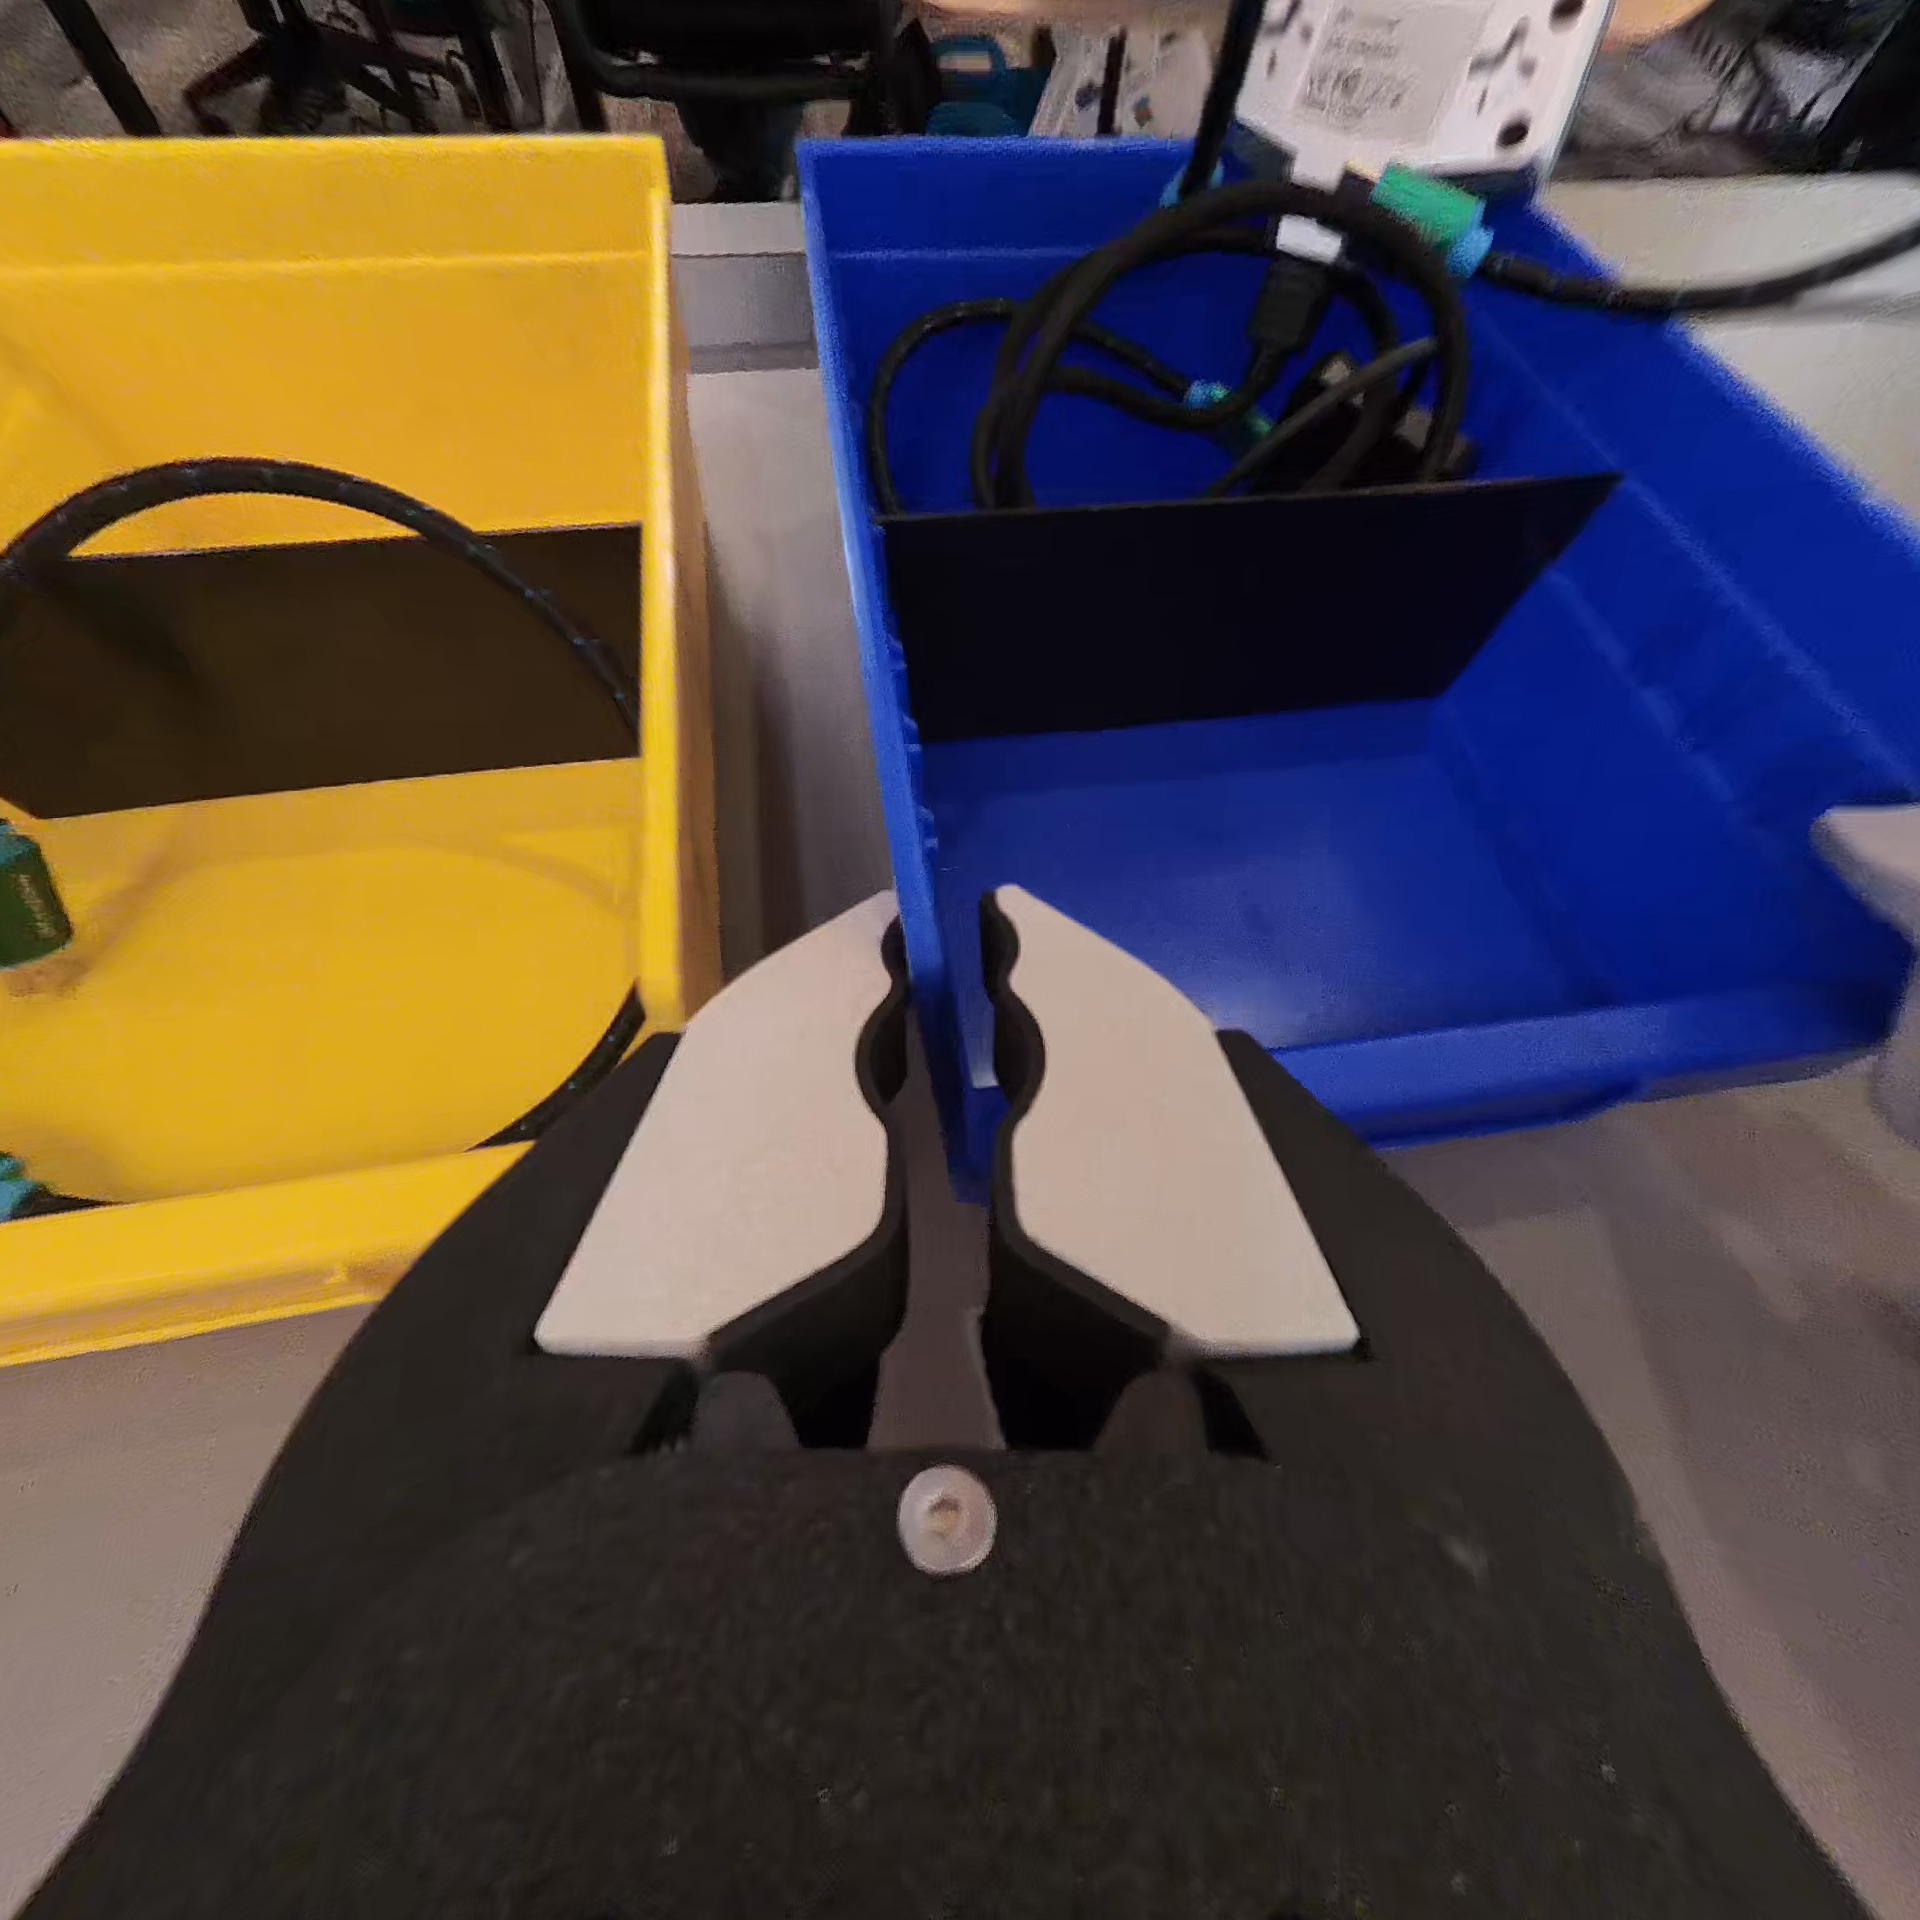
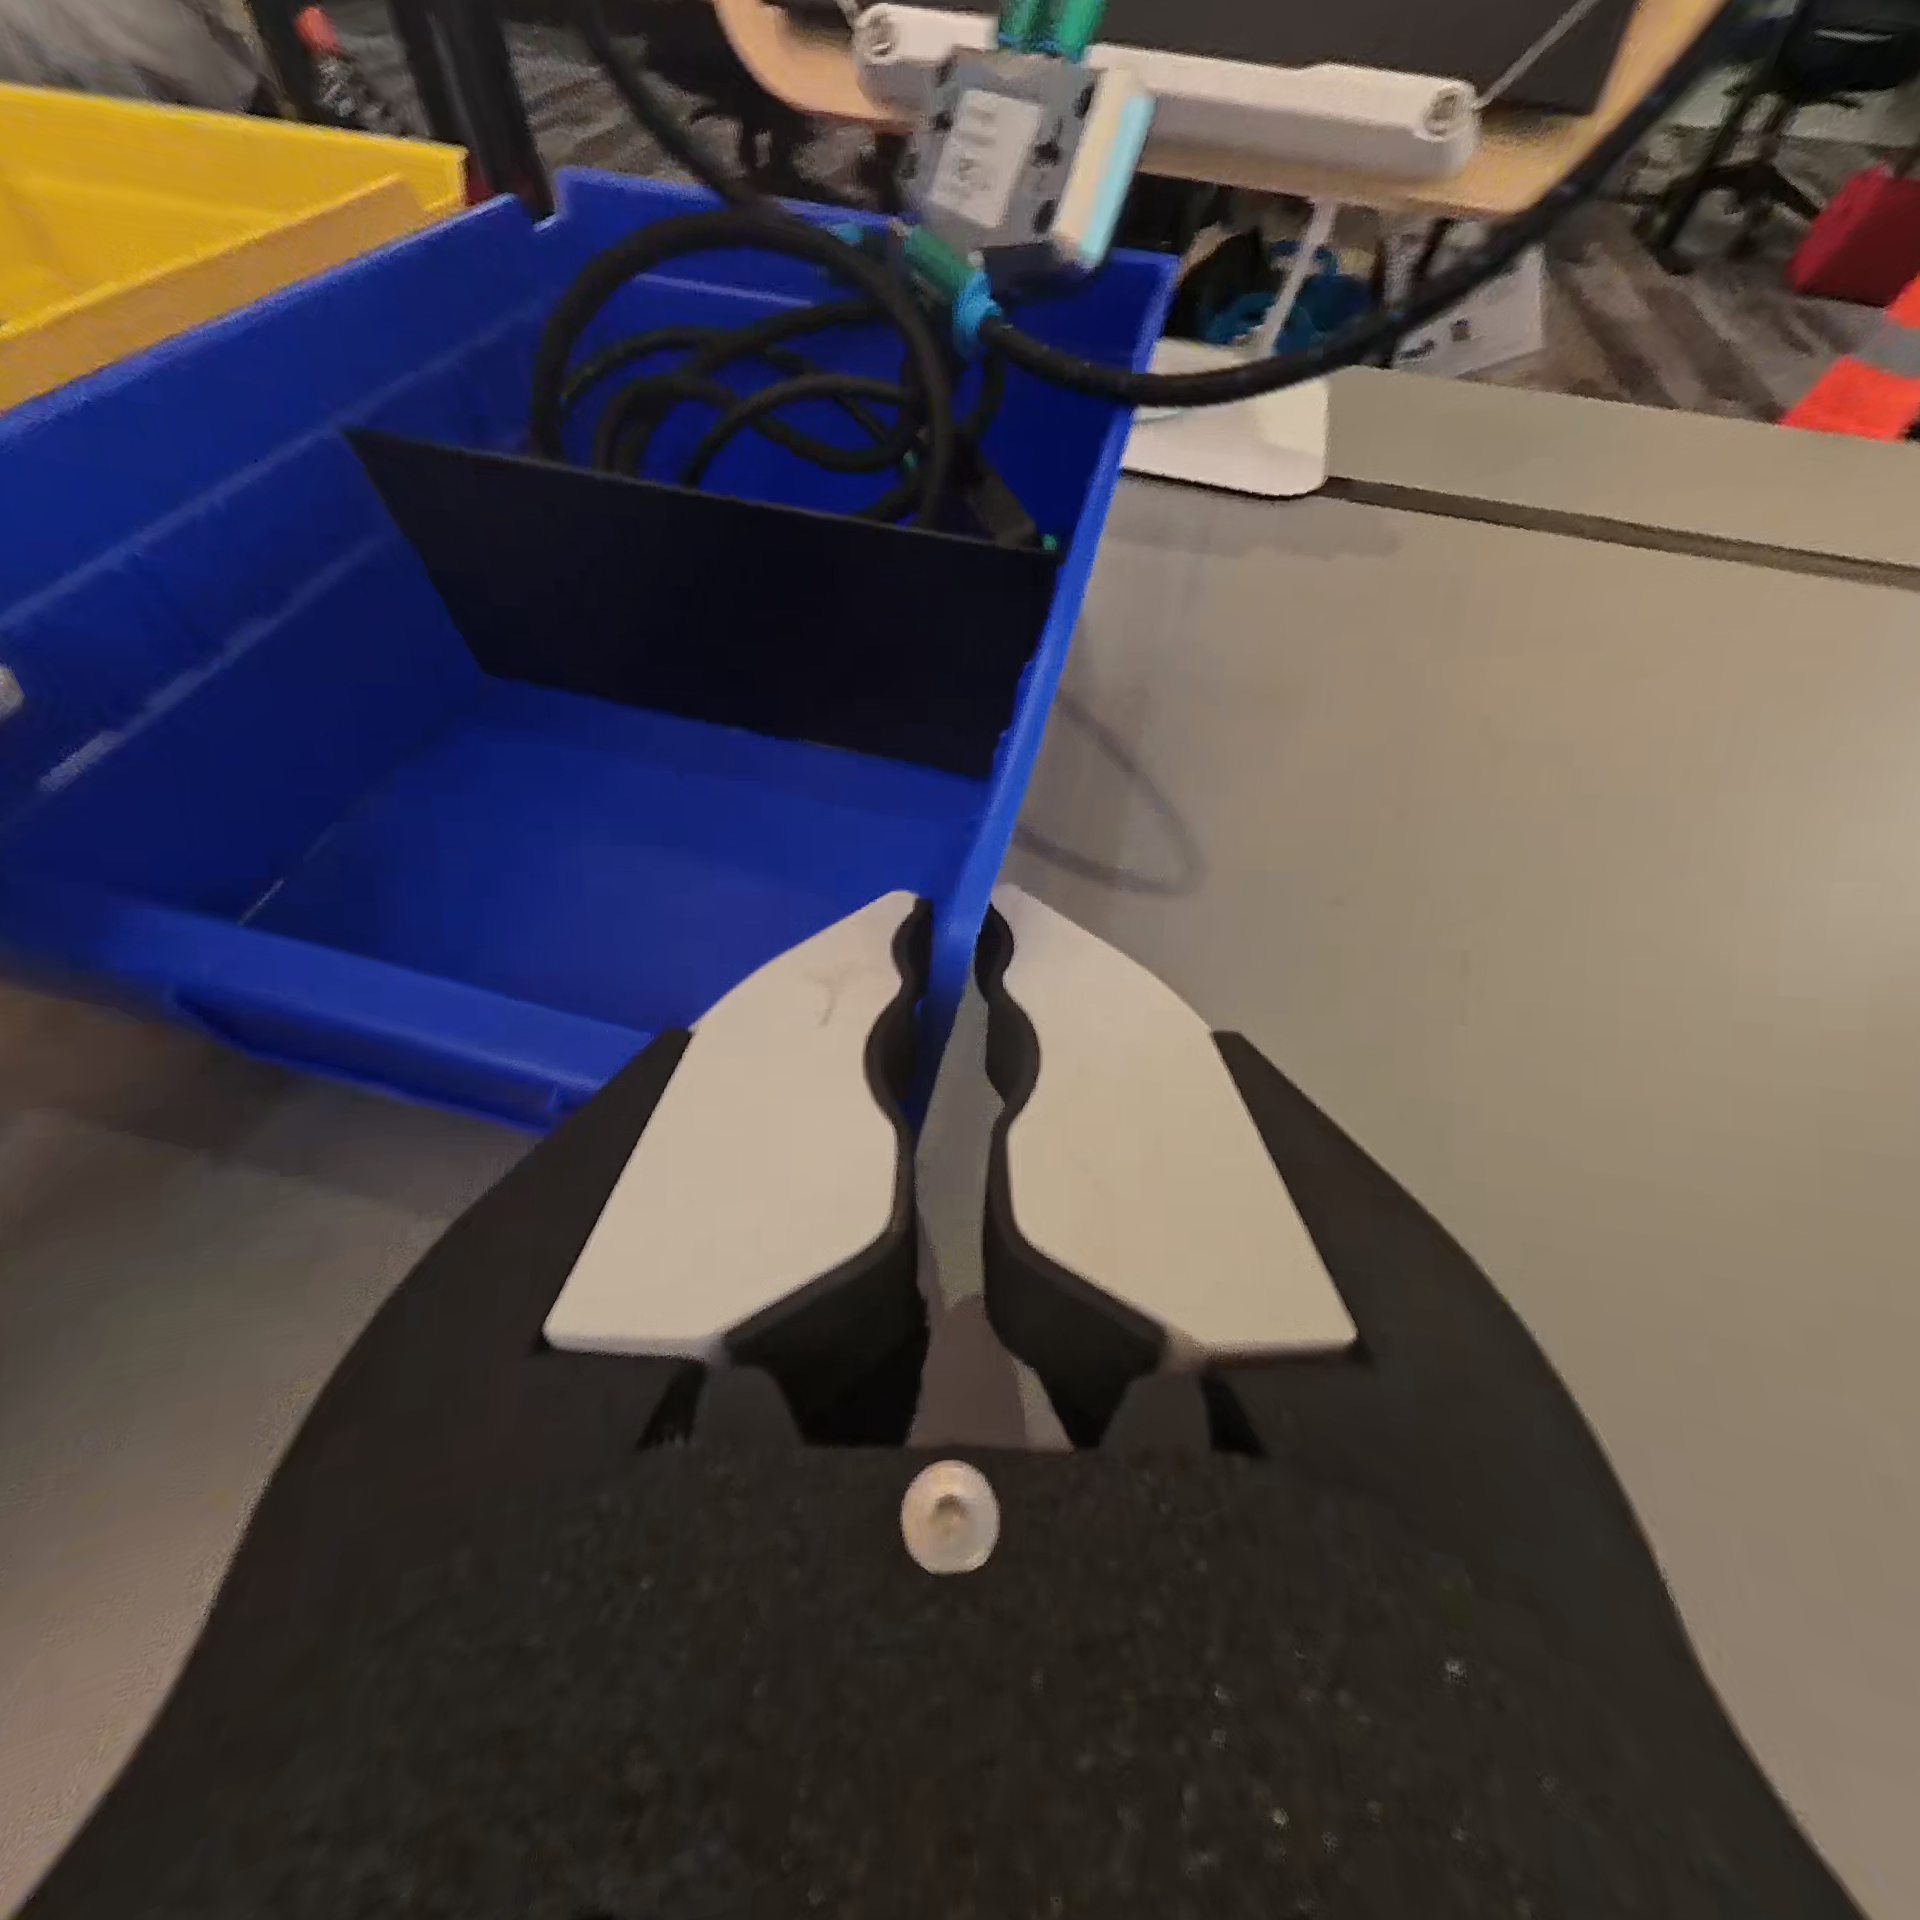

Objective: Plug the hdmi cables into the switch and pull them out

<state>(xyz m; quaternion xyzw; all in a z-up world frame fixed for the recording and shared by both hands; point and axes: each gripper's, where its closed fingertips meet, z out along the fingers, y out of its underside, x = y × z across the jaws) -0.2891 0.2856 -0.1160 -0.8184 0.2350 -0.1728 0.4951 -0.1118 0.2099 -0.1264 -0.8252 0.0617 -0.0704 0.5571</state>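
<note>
A smooth grey table point(image 2: 1507, 831) is carrying two moulded plastic bins side by side. The blue bin point(image 1: 1714, 582) is sitting to the right of the yellow bin point(image 1: 343, 343), each crossed by a flat, matte black divider point(image 1: 1216, 603). Behind the blue bin's divider, a tangle of round black hdmi cables point(image 1: 1195, 343) is lying coiled; its front compartment is showing only bare blue floor. In the yellow bin, one braided black cable point(image 1: 312, 483) is arching over that bin's divider.

Above the blue bin's far end, the boxy grey-white switch point(image 2: 997, 145) is sitting tilted on a white bar, with green-and-teal plugs point(image 2: 951, 275) seated in it and a cable trailing right.

The left gripper point(image 1: 940, 914), its pale flat fingers wavy-edged on black textured bodies, is standing only narrowly parted and gripping nothing. The right gripper point(image 2: 956, 914) is likewise leaving a slim gap, also empty, near the blue bin's right wall.
</note>
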